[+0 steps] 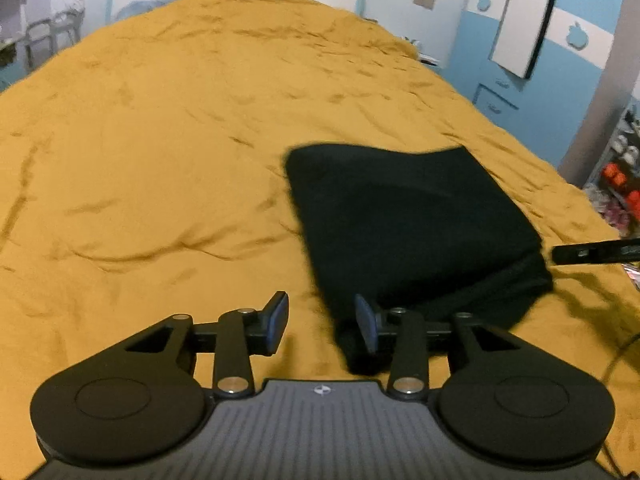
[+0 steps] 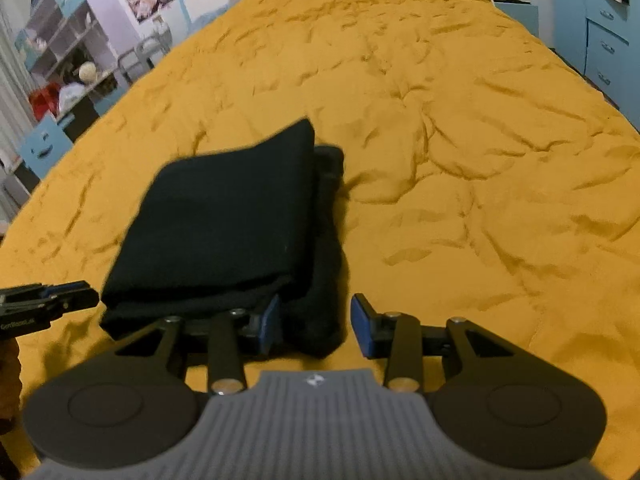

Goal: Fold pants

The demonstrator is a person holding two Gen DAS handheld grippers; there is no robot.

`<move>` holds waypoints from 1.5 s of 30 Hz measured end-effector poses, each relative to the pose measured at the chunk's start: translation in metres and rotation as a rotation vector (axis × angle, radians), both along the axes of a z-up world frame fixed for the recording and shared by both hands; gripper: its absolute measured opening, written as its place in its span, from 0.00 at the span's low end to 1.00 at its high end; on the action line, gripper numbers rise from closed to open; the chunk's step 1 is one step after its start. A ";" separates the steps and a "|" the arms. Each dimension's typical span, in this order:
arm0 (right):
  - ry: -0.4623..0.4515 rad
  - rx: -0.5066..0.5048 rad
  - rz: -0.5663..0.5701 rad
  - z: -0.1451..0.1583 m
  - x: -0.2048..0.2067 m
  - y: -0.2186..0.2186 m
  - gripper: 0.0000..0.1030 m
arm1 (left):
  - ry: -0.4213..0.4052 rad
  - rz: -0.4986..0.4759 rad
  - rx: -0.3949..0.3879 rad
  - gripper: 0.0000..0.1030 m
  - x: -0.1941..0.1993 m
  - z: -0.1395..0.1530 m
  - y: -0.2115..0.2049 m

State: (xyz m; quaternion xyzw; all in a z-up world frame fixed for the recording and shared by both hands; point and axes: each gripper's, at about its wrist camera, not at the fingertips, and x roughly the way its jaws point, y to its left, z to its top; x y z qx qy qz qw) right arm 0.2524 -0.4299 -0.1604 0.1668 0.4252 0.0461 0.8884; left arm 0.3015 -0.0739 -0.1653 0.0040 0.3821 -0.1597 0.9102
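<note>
Both claws gape beside folded pants.

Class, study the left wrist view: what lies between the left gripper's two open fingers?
Mostly bare yellow bedspread. The near corner of the folded black pants reaches into the gap beside the right-hand finger of the left gripper, unpinched.
</note>
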 end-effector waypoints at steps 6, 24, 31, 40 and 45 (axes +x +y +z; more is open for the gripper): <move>-0.038 0.048 -0.040 0.016 0.011 -0.014 0.36 | -0.014 0.047 0.011 0.45 0.022 0.007 0.021; -0.025 0.084 -0.063 -0.006 0.063 -0.021 0.56 | 0.095 0.009 -0.083 0.60 0.104 -0.016 0.008; -0.100 0.070 0.272 0.020 0.141 0.019 0.56 | 0.246 0.012 -0.228 0.58 0.110 -0.027 0.017; 0.027 0.007 0.743 0.018 0.263 0.136 0.53 | 0.279 0.030 -0.393 0.56 0.057 -0.054 0.029; 0.206 -0.042 0.757 -0.012 0.299 0.176 0.00 | 0.303 -0.021 -0.416 0.28 0.059 -0.053 0.027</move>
